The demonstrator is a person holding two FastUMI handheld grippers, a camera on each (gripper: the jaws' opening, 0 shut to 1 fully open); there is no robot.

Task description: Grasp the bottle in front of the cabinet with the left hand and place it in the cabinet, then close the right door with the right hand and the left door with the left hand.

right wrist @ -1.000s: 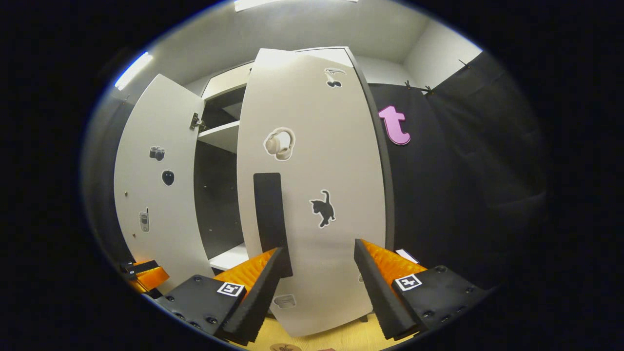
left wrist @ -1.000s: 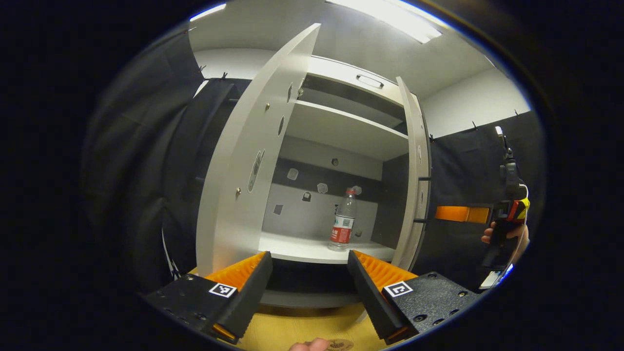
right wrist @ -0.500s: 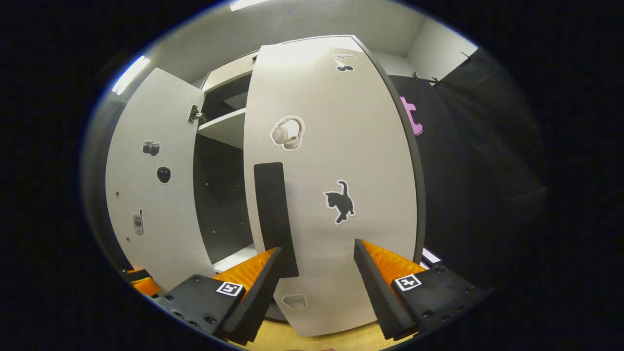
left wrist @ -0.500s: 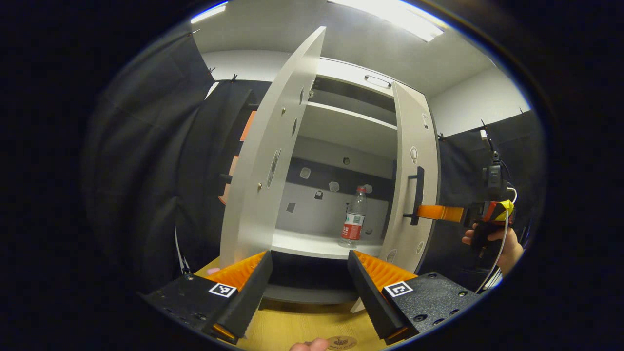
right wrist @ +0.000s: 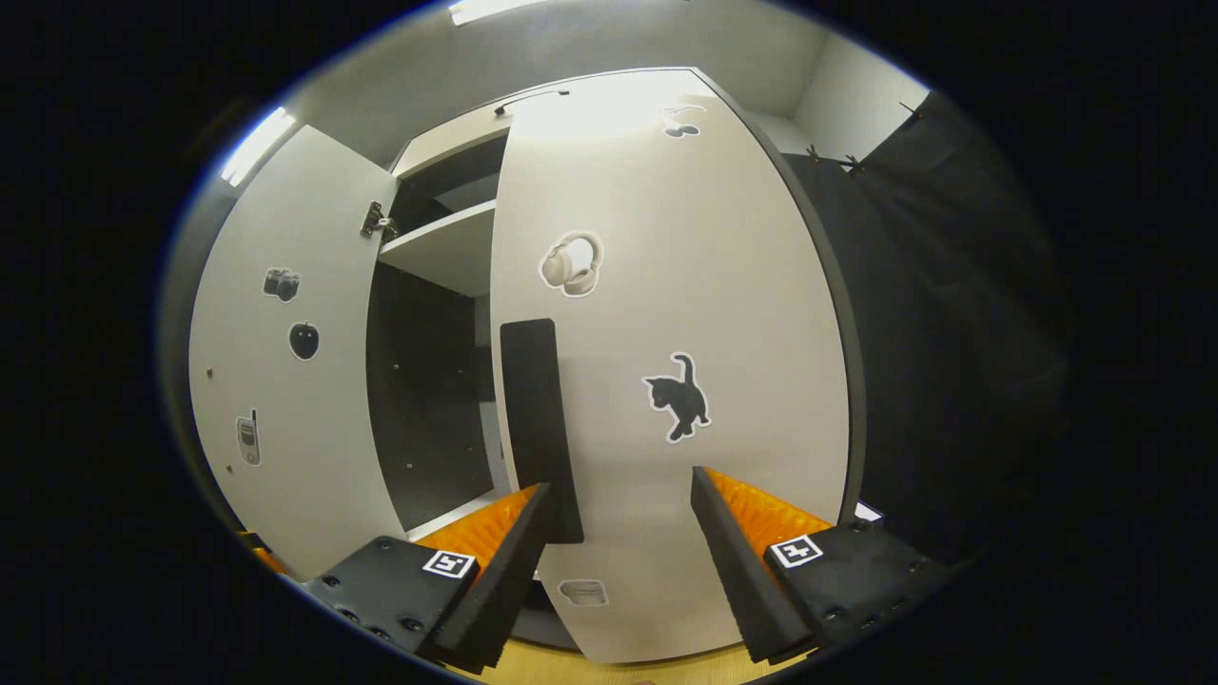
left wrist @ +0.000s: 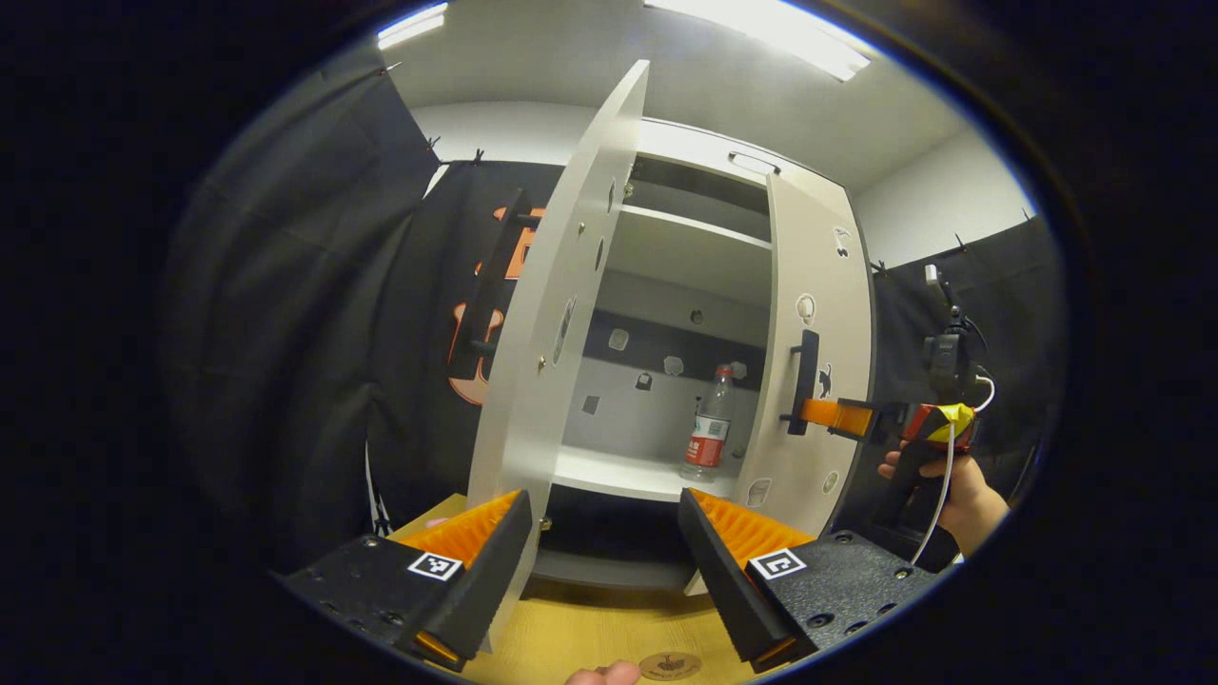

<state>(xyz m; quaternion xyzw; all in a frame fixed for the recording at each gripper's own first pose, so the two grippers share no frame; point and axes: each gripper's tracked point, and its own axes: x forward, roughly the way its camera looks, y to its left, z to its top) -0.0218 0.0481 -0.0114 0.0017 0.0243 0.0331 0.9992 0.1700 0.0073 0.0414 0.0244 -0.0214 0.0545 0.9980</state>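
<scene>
One bottle [left wrist: 709, 425], two doors, two grippers.
My left gripper [left wrist: 603, 571] and right gripper [right wrist: 618, 561] gape, holding nothing (the red label's print is unreadable); right door [right wrist: 666, 314] half-shut, left door [left wrist: 561, 285] wide.

likely a recording booth, black cloth walls [left wrist: 285, 314], white cabinet [left wrist: 685, 257], wooden table [left wrist: 590, 633], ceiling striplights [left wrist: 761, 29]

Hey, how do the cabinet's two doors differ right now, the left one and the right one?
The right door is swung well toward shut, while the left door stands wide open. The right tongs are open at the right door's black handle; the left tongs are open near the left door's lower edge. The right door carries headphone and cat stickers, the left door camera, apple and phone stickers. Both are pale panels on one cabinet, with the bottle standing inside.
</scene>
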